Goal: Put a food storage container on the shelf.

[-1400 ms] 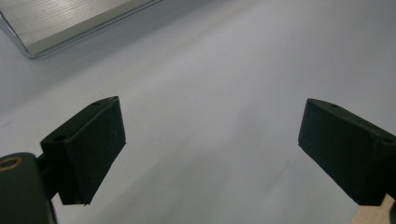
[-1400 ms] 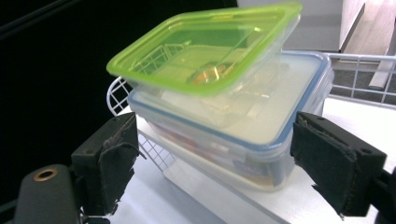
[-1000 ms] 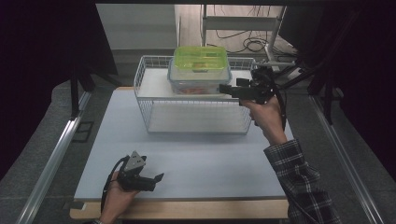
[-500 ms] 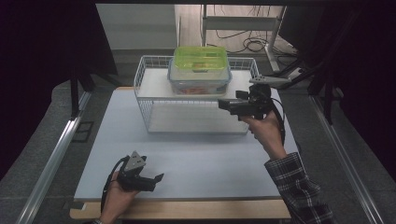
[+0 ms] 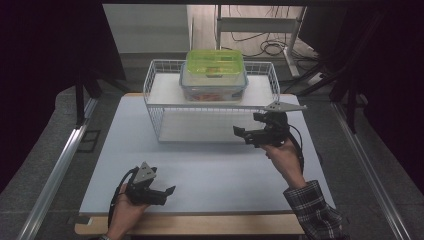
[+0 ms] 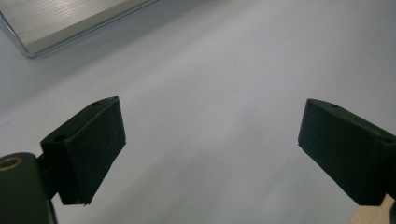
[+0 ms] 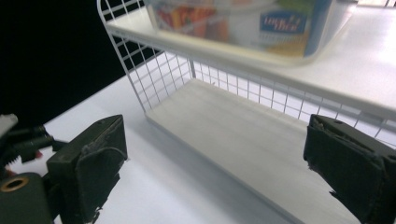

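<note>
A white wire rack (image 5: 159, 107) stands at the back middle of the white table (image 5: 225, 175). On its upper shelf sits a clear food container (image 5: 214, 87) with a green-lidded box (image 5: 215, 62) stacked on it. My right gripper (image 5: 241, 133) hovers open and holds nothing, in front of the rack's right half at the level of the lower shelf (image 5: 200, 127). In the right gripper view, the open gripper (image 7: 215, 158) faces the lower shelf (image 7: 243, 130), with the container (image 7: 261, 23) above. My left gripper (image 5: 169, 195) rests open near the table's front left, and the left gripper view shows it (image 6: 210, 149) over bare table.
A metal rail (image 5: 55, 170) runs along the floor left of the table. Cables and a stand (image 5: 265, 30) lie behind the rack. A pale board corner with a metal edge (image 6: 70, 18) appears at the top left of the left gripper view.
My right gripper has dropped from beside the container on the upper shelf and drawn back toward the person, to in front of the lower shelf. The left gripper has not moved.
</note>
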